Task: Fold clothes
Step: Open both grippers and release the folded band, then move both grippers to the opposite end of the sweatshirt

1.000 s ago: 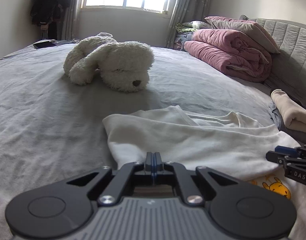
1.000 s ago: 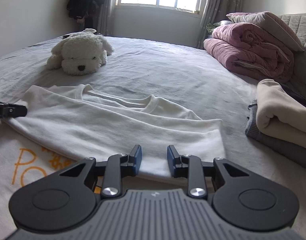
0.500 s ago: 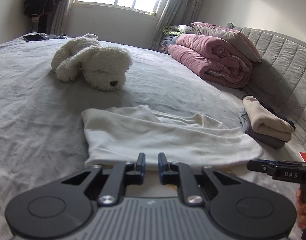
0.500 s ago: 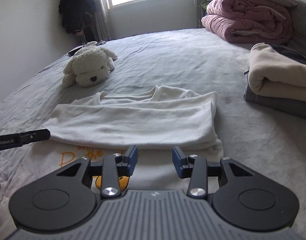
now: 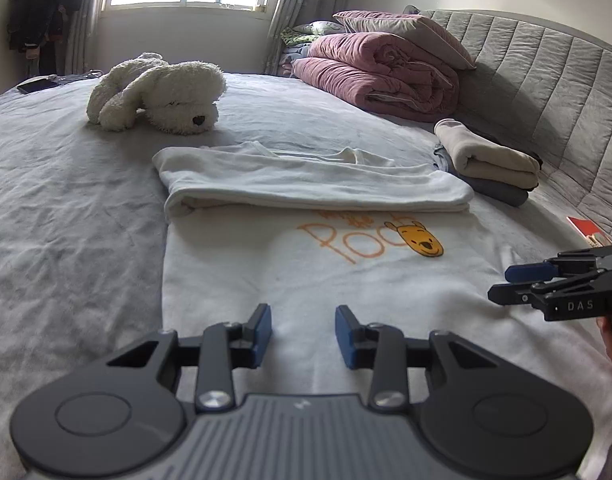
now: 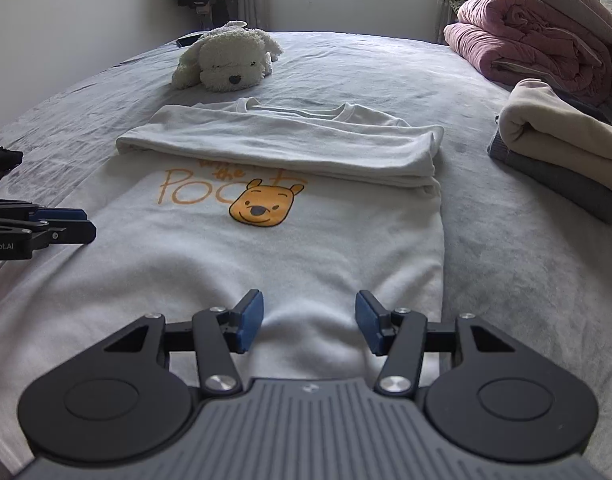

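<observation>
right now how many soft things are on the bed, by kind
white t-shirt: 1
folded clothes stacked at the side, beige one on grey one: 2
plush dog: 1
pink quilt: 1
pillow on the quilt: 1
total: 6

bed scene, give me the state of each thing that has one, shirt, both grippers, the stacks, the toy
white Pooh t-shirt: flat on the bed, print up, top part folded over in a band across the chest
left gripper: jaws open, empty, over the shirt's near edge
right gripper: jaws open, empty, over the shirt's near edge
beige and grey clothes: folded, stacked
pink quilt: folded by the headboard
white plush dog: lying on the bed
</observation>
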`<state>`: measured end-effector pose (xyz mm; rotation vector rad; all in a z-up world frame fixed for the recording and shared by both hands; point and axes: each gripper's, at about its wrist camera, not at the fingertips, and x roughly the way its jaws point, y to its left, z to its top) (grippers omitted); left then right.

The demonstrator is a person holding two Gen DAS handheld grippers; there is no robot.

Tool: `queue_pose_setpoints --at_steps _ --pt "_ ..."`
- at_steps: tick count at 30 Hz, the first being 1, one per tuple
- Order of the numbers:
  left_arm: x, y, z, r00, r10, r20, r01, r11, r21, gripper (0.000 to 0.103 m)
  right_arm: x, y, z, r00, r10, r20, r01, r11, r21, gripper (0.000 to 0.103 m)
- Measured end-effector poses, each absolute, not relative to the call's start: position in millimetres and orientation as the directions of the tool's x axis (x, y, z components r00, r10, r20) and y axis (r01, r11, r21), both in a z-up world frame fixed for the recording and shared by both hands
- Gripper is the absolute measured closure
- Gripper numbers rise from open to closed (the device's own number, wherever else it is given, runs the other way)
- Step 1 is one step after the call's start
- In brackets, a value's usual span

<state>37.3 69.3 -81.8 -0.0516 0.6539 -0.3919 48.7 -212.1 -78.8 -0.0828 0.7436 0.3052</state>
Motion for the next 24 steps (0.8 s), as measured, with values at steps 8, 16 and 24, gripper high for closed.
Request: queue_pose_setpoints --at_steps 8,16,24 --pt "-14 80 -78 0.682 -0.381 -0.624 0.377 0.915 -0.146 0.067 4 -226 -75 0.639 0.246 -0.729 -0.308 0.95 0.051 0.047" --pt "-58 90 -68 0.622 -0.37 -0.69 0.406 0.906 -0.119 0.066 -38 -237 -68 0.585 0.235 -0.776 -0.287 0.955 0.074 0.047" --pt "-89 97 -59 0.551 -0.355 -0.755 0.418 0.901 -0.119 0.066 -63 -250 -64 0.478 0.223 -0.85 -0.222 0.966 0.129 0.047"
